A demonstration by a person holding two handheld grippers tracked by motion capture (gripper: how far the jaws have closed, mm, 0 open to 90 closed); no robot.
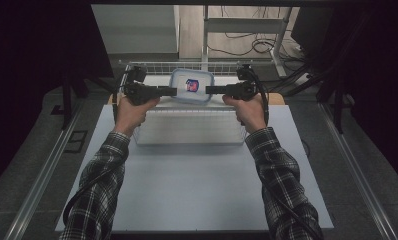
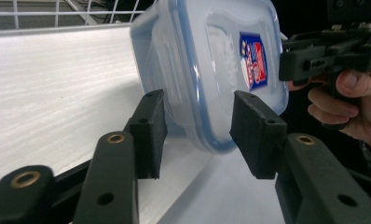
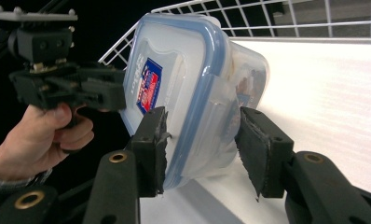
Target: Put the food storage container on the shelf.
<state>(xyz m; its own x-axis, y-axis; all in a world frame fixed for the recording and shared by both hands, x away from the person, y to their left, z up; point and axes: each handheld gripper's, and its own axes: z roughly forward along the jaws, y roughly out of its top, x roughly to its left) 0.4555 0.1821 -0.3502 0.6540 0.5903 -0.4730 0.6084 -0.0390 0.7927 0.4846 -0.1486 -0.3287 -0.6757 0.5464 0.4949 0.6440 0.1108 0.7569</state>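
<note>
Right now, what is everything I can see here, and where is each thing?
food container: one, clear plastic with a blue-rimmed lid and a red and blue label, held up between the two grippers over the basket.
wire basket: one, white, at the far end of the table.
table: one, pale grey top, in front of the person.
desk frame: one, white, on the floor beyond the basket, with cables under it.
left gripper: one, black, jaws either side of the container's left end.
right gripper: one, black, jaws either side of its right end.
sleeves: two, black and white check, coming in from below.
</note>
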